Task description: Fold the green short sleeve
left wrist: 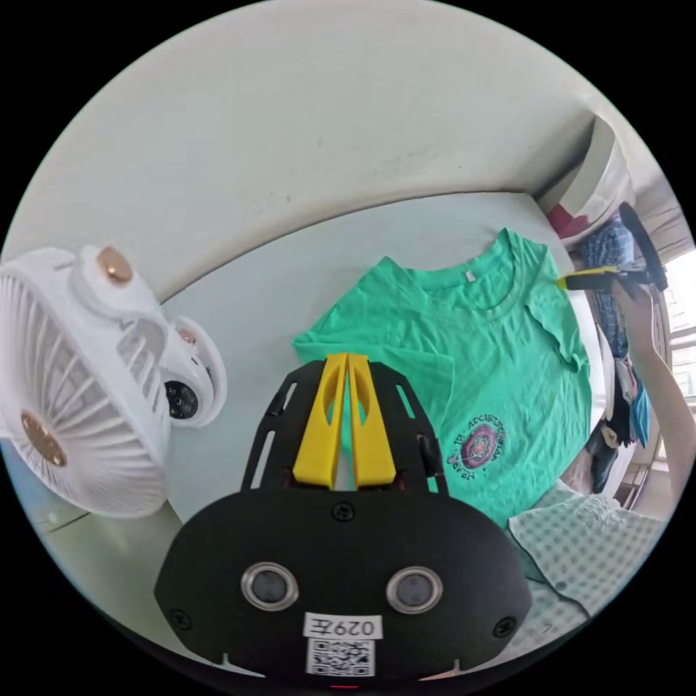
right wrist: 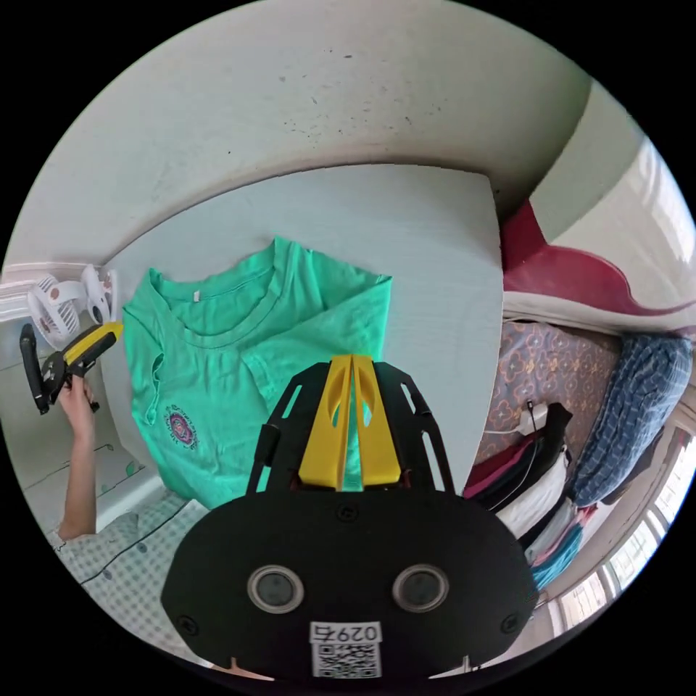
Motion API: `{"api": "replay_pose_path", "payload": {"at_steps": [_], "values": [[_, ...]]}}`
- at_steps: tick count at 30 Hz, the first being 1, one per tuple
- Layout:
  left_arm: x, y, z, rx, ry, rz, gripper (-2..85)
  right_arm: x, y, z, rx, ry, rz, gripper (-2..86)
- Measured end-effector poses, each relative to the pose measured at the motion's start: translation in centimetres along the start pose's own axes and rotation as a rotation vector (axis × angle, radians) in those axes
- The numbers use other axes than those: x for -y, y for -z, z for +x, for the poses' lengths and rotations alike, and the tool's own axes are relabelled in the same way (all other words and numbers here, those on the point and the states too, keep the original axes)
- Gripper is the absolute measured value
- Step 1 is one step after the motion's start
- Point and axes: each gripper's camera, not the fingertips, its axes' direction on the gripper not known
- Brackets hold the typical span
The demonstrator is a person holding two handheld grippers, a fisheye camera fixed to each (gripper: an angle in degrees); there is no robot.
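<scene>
Both tongs have their yellow jaws pressed together on nothing: the left gripper [left wrist: 346, 362] hangs above the left sleeve of the green short sleeve [left wrist: 464, 362], the right gripper [right wrist: 351, 362] above its right sleeve. The shirt lies flat, front up, on the pale table [right wrist: 435, 239], with a white fan [left wrist: 80, 391] off its left side.

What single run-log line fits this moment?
green T-shirt: flat on table, sleeves folded in | left gripper: shut | right gripper: shut
</scene>
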Motion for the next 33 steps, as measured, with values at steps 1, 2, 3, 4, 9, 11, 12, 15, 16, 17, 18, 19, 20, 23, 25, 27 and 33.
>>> {"api": "replay_pose_path", "payload": {"at_steps": [1,2,3,4,9,11,12,15,16,17,18,19,20,23,25,27,33], "values": [[0.2,-0.5,0.0,0.000,0.004,-0.019,-1.0,0.2,0.1,-0.2,-0.008,0.011,0.004,-0.5],[0.1,-0.3,-0.1,-0.008,0.016,0.010,-1.0,0.5,0.3,-0.4,-0.014,0.029,-0.017,-0.5],[-0.1,-0.3,-0.2,-0.021,0.041,0.006,-1.0,0.5,0.4,-0.6,-0.012,0.037,-0.026,-0.5],[-0.1,-0.2,-0.3,-0.034,0.054,0.007,-1.0,0.5,0.5,-0.6,-0.010,0.038,-0.025,-0.5],[-0.7,0.3,3.0,0.167,0.025,0.068,-1.0,-0.6,1.3,-1.1,-0.016,0.040,0.031,-0.5],[-0.4,0.0,4.8,0.295,-0.006,0.071,-1.0,-0.7,1.5,-1.3,-0.037,0.043,0.040,-0.5],[-0.2,0.0,5.4,0.326,0.003,0.081,-1.0,-0.6,1.7,-1.3,-0.049,0.038,0.035,-0.5],[0.0,0.3,4.4,0.251,0.062,0.109,-1.0,-0.3,2.2,-1.2,-0.057,0.019,0.020,-0.5],[0.0,0.4,4.0,0.227,0.073,0.110,-1.0,-0.4,2.3,-1.1,-0.056,0.017,0.024,-0.5],[0.2,0.5,3.3,0.187,0.082,0.104,-1.0,-0.5,2.5,-0.9,-0.050,0.011,0.033,-0.6],[0.4,0.5,2.9,0.173,0.083,0.093,-1.0,-0.6,2.7,-0.7,-0.048,0.013,0.053,-0.6],[0.6,0.4,2.7,0.182,0.080,0.087,-1.0,-0.6,2.9,-0.6,-0.051,0.013,0.068,-0.6],[1.0,0.3,2.7,0.227,0.067,0.068,-1.0,-0.6,3.1,-0.2,-0.050,0.001,0.085,-0.6],[2.1,-0.1,3.0,0.282,-0.007,-0.024,-1.0,0.1,3.6,0.7,0.007,-0.007,0.038,-0.6],[1.1,1.0,2.9,0.257,0.004,-0.008,-1.0,-0.7,4.1,1.2,0.086,0.015,0.010,-0.6],[-3.5,4.2,2.9,0.196,0.057,0.148,-1.0,-4.8,6.0,1.2,0.159,0.062,0.107,-0.6],[-19.0,3.9,3.7,-0.199,0.128,0.138,-1.0,-19.5,4.3,-0.2,0.343,0.108,0.039,-0.5]]}}
